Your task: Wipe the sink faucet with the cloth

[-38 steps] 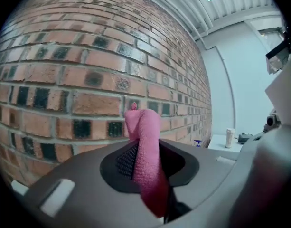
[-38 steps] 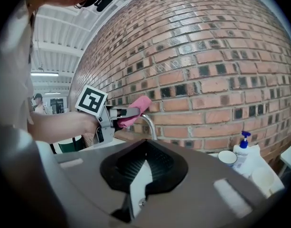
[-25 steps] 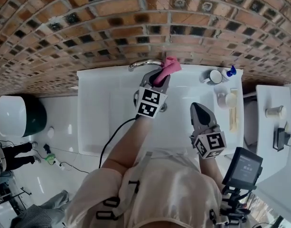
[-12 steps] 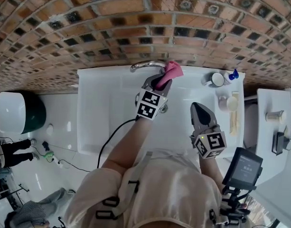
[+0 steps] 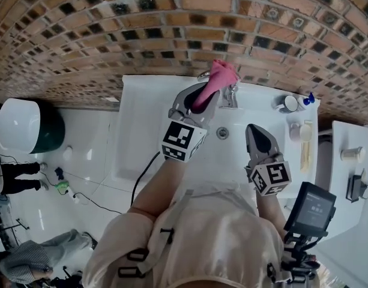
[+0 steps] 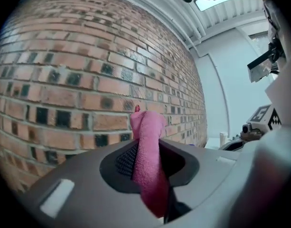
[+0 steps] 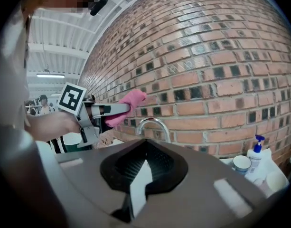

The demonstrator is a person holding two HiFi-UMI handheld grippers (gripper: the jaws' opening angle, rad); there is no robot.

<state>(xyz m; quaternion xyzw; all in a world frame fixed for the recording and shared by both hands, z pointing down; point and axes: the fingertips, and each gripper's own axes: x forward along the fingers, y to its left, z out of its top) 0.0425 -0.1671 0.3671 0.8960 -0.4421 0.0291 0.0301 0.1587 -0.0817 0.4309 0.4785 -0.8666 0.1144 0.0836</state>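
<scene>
My left gripper (image 5: 205, 92) is shut on a pink cloth (image 5: 220, 74), raised in front of the brick wall. In the right gripper view the cloth (image 7: 128, 103) hangs just above and left of the chrome arched faucet (image 7: 154, 126), apart from it. From the head view the cloth covers most of the faucet (image 5: 230, 95). The left gripper view shows only the cloth (image 6: 147, 160) between its pads and the bricks behind. My right gripper (image 5: 251, 128) is shut and holds nothing; it hovers over the white sink (image 5: 141, 131), right of the drain (image 5: 223, 132).
A white cup (image 5: 290, 102) and a blue-capped bottle (image 5: 308, 98) stand on the sink's back right corner. A pale tray (image 5: 305, 146) lies along its right edge. A green and white bin (image 5: 27, 128) sits at left, a white side counter (image 5: 352, 161) at right.
My left gripper has lifted the cloth from beside the spout to above it, closer to the wall. The right gripper has shifted slightly toward the sink's middle.
</scene>
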